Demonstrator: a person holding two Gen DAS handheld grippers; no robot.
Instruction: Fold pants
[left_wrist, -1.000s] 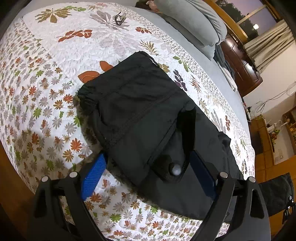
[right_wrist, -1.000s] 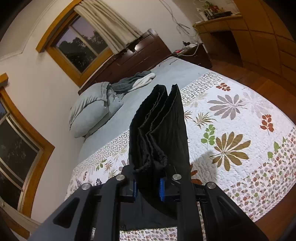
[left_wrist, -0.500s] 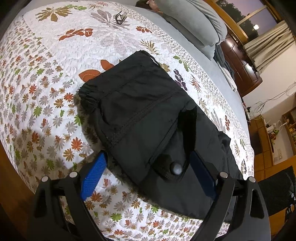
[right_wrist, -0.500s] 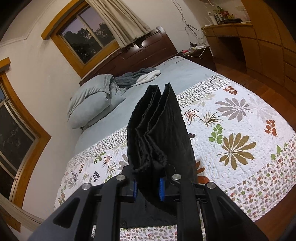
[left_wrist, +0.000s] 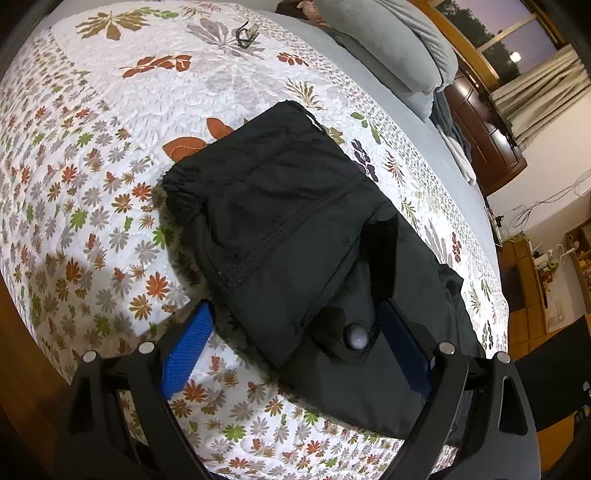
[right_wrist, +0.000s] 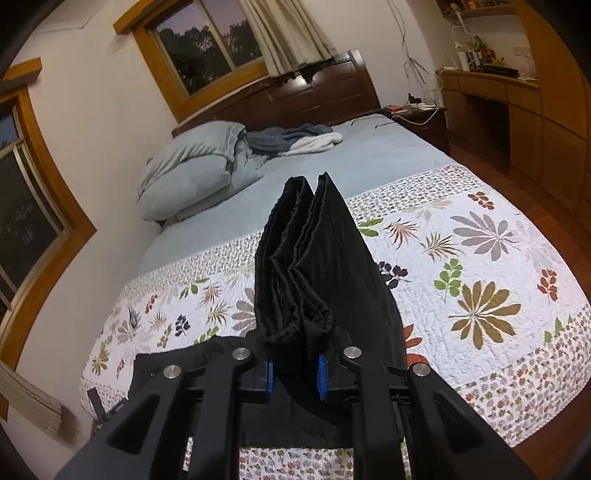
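Note:
Black pants (left_wrist: 288, 229) lie partly folded on the floral quilt (left_wrist: 92, 177), with a pocket flap and a snap button near the front. My left gripper (left_wrist: 295, 347) is open, its blue pads (left_wrist: 188, 350) spread either side of the near edge of the pants and just above it. My right gripper (right_wrist: 295, 369) is shut on a bunched, gathered edge of the pants (right_wrist: 314, 266), which rises as upright folds in front of the right wrist camera.
Grey pillows (right_wrist: 195, 166) and a grey and white cloth (right_wrist: 295, 138) lie at the head of the bed. A dark wooden headboard (right_wrist: 314, 96) and a nightstand with cables (right_wrist: 417, 110) stand behind. A small dark object (left_wrist: 245, 33) lies on the quilt.
The right gripper has swung with the held pants edge, so the room has turned in its view. The left gripper stays open over the pants, almost unmoved.

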